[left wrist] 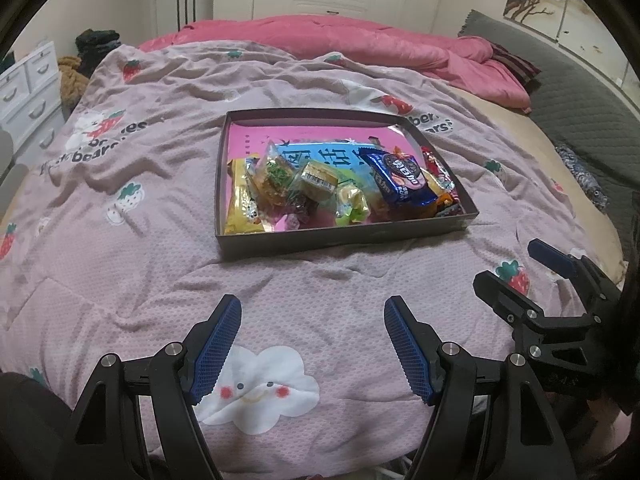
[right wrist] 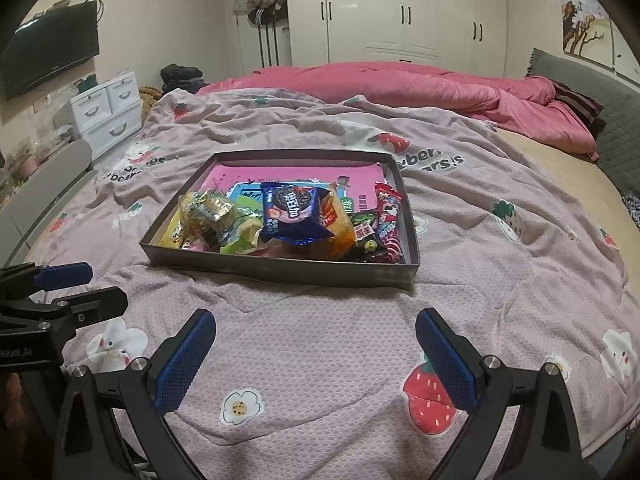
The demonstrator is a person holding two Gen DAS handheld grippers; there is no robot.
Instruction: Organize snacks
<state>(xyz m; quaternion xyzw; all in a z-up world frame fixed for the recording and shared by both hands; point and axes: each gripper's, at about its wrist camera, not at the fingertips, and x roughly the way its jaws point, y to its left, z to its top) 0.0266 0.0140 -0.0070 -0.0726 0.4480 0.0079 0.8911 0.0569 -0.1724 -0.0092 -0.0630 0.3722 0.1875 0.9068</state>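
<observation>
Your left gripper (left wrist: pixel 313 316) and right gripper (right wrist: pixel 316 330) look alike: each has 2 black plastic fingers shaped as angled arms with triangular cut-outs. Each finger carries a long blue pad (left wrist: pixel 218 344) with a fine cross-hatched texture. Round silver screw heads (left wrist: pixel 175 347) sit at the pivots, 2 on each side. Seen from the right wrist, the left gripper's black body shows small white lettering (right wrist: pixel 16 353), too blurred to read.

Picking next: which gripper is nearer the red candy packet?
Right gripper: in front of the tray's right half, which holds the red candy packet. Left gripper: farther left.
</observation>
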